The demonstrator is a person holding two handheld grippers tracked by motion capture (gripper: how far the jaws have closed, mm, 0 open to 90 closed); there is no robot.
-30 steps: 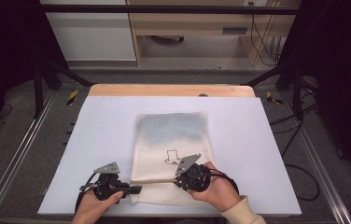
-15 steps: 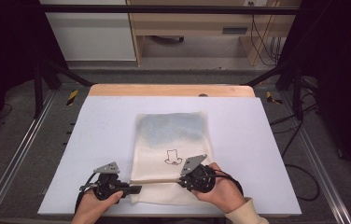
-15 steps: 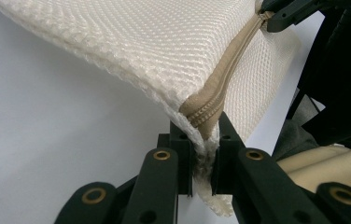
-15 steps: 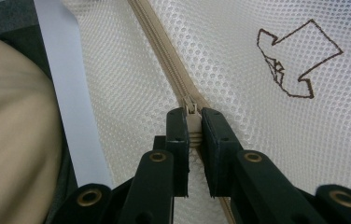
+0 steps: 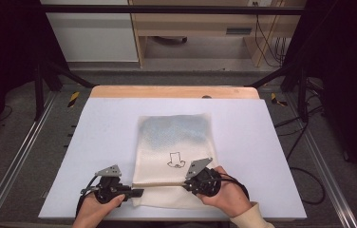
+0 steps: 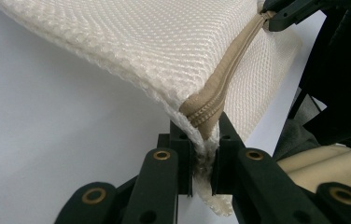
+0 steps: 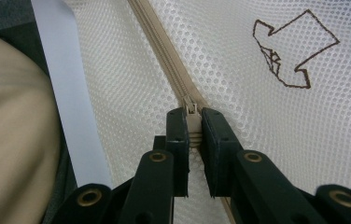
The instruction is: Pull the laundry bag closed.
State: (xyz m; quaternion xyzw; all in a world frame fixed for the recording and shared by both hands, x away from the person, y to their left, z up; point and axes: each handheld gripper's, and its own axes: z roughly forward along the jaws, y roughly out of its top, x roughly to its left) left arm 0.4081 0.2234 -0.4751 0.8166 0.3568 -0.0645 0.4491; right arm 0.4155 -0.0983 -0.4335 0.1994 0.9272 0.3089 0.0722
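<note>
A cream mesh pouch (image 5: 174, 156) is laid flat on the white tabletop (image 5: 96, 142), centred between the left and right edges and reaching to the near edge. A tan zipper (image 5: 160, 184) is run across the pouch close to its near end, parallel to the tabletop's near edge. The left gripper (image 5: 137, 192) is clamped on the pouch's left end, where the zipper tape ends; in the left gripper view the fabric corner (image 6: 201, 154) is seen pinched between the closed jaws and lifted slightly off the surface. The right gripper (image 5: 190, 183) is closed on the zipper pull (image 7: 192, 116), which is seen pressed between its jaws in the right gripper view. The step in hand is judged to be work on the zipper, with one end anchored and the slider held; whether it is being opened or closed cannot be told. The next move is judged to call for a steady pull of the slider along the tape line while the left end is held taut, so that the mesh is not bunched. The pouch is made of open honeycomb mesh, greyish-blue towards the far end, with a brown outlined arrow mark (image 5: 175, 160) just beyond the zipper.
</note>
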